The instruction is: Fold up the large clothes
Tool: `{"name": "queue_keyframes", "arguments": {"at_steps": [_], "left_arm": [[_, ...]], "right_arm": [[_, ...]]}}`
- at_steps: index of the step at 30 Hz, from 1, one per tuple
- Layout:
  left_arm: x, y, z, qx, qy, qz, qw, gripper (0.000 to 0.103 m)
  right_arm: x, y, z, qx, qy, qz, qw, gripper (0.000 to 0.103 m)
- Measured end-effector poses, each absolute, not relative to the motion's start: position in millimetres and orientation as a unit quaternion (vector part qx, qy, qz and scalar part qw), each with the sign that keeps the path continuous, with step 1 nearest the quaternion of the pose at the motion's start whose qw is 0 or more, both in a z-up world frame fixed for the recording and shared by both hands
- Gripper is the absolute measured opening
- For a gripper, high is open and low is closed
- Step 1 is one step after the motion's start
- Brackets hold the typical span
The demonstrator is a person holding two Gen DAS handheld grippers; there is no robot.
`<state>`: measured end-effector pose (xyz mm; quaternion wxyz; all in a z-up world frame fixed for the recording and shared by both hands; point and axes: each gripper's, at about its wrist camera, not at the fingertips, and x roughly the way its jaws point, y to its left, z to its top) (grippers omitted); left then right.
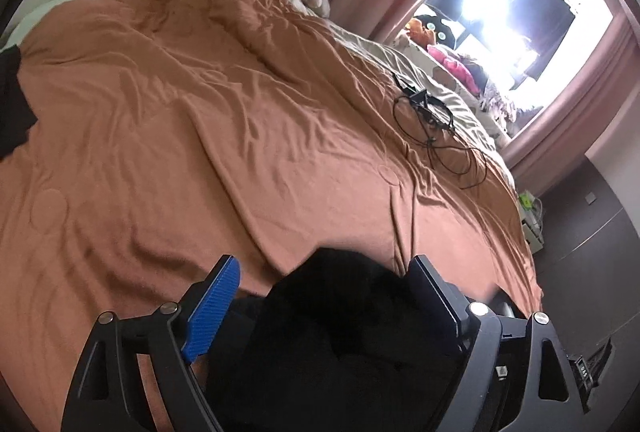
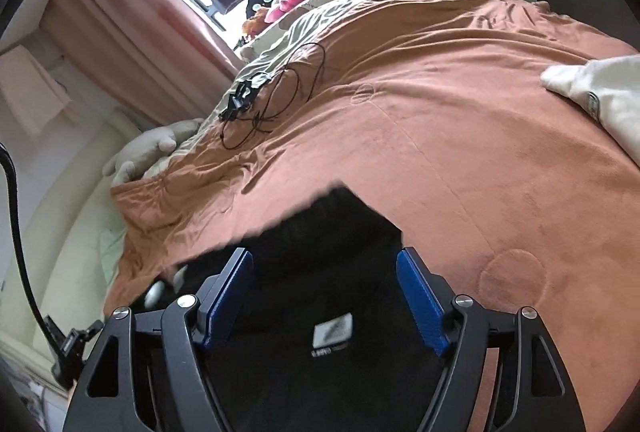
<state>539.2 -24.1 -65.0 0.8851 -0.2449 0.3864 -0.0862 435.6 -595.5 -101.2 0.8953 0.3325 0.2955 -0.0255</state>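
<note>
Black garment (image 2: 320,272) lies between both spread tongs (image 2: 325,296) on bedspread (image 2: 460,136).

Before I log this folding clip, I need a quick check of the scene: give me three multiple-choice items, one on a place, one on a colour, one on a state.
1. The tangled black cable lies on:
A. the bed
B. the floor
C. the windowsill

2. The bedspread is:
A. blue
B. orange-brown
C. white

3. The right gripper is:
A. clamped shut
B. open over the black garment
C. holding a pillow

Key: 1 A, it rests on the bedding. 2 B, orange-brown in both views. 3 B, its blue pads stand apart, fabric between.
</note>
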Motion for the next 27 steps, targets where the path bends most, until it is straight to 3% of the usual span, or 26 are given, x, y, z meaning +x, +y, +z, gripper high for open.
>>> {"name": "queue_keyframes", "arguments": {"at_steps": [14, 20, 25, 26, 27], "left_arm": [[470, 7, -109, -0.231, 0.440, -0.055, 0.866, 0.079], [446, 6, -144, -0.222, 0.482, -0.057, 0.846, 0.069], [432, 0, -164, -0.221, 0.504, -0.077, 0.831, 0.043], [427, 0, -165, -0.221, 0.503, -0.081, 0.832, 0.031], [425, 0, -165, -0.220, 0.502, -0.084, 0.832, 0.023]], "right_arm": [[367, -589, -128, 0.313, 0.346, -0.033, 0.884, 0.075], [336, -588, -151, 0.324, 0.370, -0.041, 0.870, 0.074], [316, -583, -170, 0.325, 0.390, -0.054, 0.860, 0.071], [312, -583, -173, 0.328, 0.390, -0.051, 0.859, 0.067], [309, -582, -174, 0.330, 0.389, -0.045, 0.859, 0.056]]}}
